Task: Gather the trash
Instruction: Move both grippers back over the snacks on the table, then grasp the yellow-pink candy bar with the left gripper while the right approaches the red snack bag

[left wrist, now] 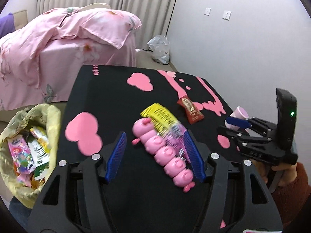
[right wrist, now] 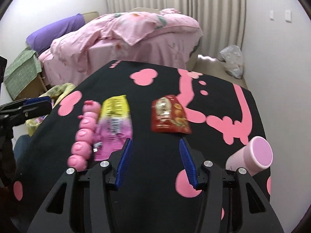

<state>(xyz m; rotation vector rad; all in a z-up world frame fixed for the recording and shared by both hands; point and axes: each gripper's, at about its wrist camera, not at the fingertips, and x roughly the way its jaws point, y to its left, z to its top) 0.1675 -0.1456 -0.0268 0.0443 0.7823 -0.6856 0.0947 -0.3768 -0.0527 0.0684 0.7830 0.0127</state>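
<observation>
Leftmost, beside the black table (left wrist: 116, 101) with its pink shapes, stands a bin lined with a yellow bag (left wrist: 27, 147), already holding several wrappers. Next comes the left gripper (left wrist: 154, 155), its blue-padded fingers spread wide and empty above the tabletop; a pink caterpillar toy (left wrist: 165, 153) lies diagonally between them, and the yellow-and-purple snack packet (left wrist: 165, 120) lies touching the toy's right side, its near end reaching the right finger's pad. Further right, the red snack packet (right wrist: 169, 114) lies flat, apart from both. The right gripper (right wrist: 155, 161) hovers with fingers parted, gripping nothing; the red packet lies just ahead of its tips, slightly right of centre. Rightmost, a pink cup (right wrist: 252, 155) lies tipped on its side near the table's edge.
</observation>
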